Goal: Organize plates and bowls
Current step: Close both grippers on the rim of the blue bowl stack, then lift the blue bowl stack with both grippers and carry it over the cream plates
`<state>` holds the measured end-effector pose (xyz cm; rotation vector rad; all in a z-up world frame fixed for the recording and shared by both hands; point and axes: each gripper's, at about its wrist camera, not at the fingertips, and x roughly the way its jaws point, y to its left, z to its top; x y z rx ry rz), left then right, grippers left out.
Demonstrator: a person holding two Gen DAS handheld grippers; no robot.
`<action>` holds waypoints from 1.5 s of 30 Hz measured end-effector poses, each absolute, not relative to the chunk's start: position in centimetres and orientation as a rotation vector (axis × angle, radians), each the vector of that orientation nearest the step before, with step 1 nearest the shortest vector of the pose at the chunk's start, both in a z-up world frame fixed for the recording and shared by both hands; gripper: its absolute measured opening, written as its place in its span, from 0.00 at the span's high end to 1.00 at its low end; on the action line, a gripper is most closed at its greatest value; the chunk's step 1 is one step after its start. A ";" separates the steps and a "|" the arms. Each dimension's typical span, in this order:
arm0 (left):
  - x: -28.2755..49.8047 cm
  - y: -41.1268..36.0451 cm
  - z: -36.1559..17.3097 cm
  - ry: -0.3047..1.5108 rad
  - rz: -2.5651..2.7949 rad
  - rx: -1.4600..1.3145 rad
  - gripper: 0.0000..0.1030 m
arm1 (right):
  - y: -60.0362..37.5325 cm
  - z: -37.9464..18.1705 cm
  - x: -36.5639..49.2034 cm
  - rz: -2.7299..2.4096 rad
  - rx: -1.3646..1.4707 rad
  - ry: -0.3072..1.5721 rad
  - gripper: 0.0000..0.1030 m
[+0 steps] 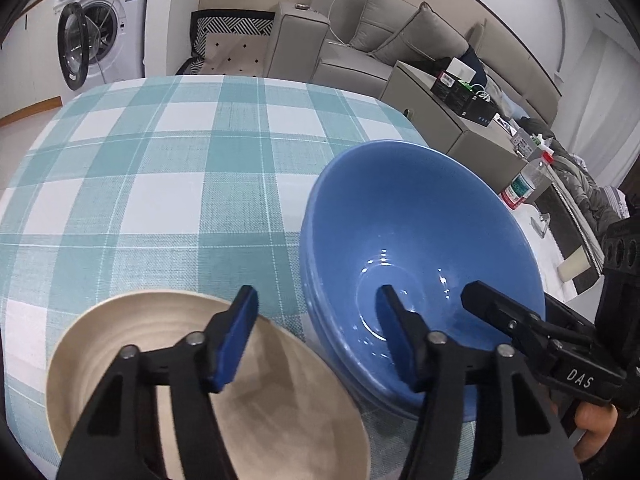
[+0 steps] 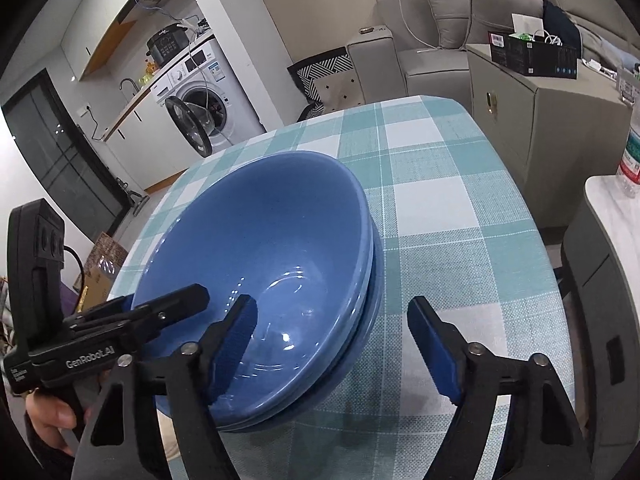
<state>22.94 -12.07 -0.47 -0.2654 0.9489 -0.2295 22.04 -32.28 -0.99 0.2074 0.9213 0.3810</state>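
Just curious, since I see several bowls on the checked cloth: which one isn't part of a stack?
The beige bowl, standing alone beside the stack of blue bowls, which sit nested inside each other.

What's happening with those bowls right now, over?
Both grippers open, left and right, each straddling a rim of the blue bowl stack. Cream bowl beside it. Nothing blocking.

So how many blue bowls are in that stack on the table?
3, judging by the rims: the top bowl sits nested in a second, with a third rim at the bottom. More could be hidden inside the stack. The beige bowl sits separately beside it.
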 end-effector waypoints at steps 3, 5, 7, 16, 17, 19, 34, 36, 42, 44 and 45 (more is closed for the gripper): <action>23.0 -12.1 -0.6 0.969 -0.262 -0.300 0.58 | -32.1 -1.1 22.2 0.405 0.227 0.931 0.34; 23.0 -12.4 -0.5 0.968 -0.262 -0.289 0.61 | -32.0 -1.0 22.0 0.403 0.216 0.926 0.36; 23.0 -12.7 -0.4 0.969 -0.266 -0.284 0.64 | -31.8 -0.8 21.9 0.411 0.209 0.919 0.41; 22.8 -13.2 -0.2 0.965 -0.256 -0.245 0.66 | -32.0 -0.4 21.7 0.406 0.190 0.892 0.47; 22.8 -13.3 -0.2 0.965 -0.255 -0.245 0.66 | -32.1 -0.4 21.7 0.406 0.188 0.891 0.47; 22.8 -13.3 -0.1 0.965 -0.256 -0.243 0.66 | -32.1 -0.4 21.7 0.406 0.189 0.890 0.48; 22.5 -13.3 0.3 0.944 -0.241 -0.214 0.66 | -32.2 -0.5 21.9 0.407 0.184 0.875 0.48; 22.5 -13.3 0.4 0.942 -0.241 -0.212 0.66 | -32.3 -0.5 22.0 0.409 0.188 0.874 0.48; 22.3 -13.3 0.5 0.936 -0.236 -0.208 0.66 | -32.3 -0.2 21.9 0.410 0.185 0.858 0.48; 22.2 -13.3 0.5 0.935 -0.232 -0.207 0.66 | -32.3 -0.1 21.8 0.416 0.189 0.854 0.48; 22.2 -13.3 0.5 0.934 -0.232 -0.207 0.66 | -32.3 -0.1 21.8 0.417 0.190 0.853 0.48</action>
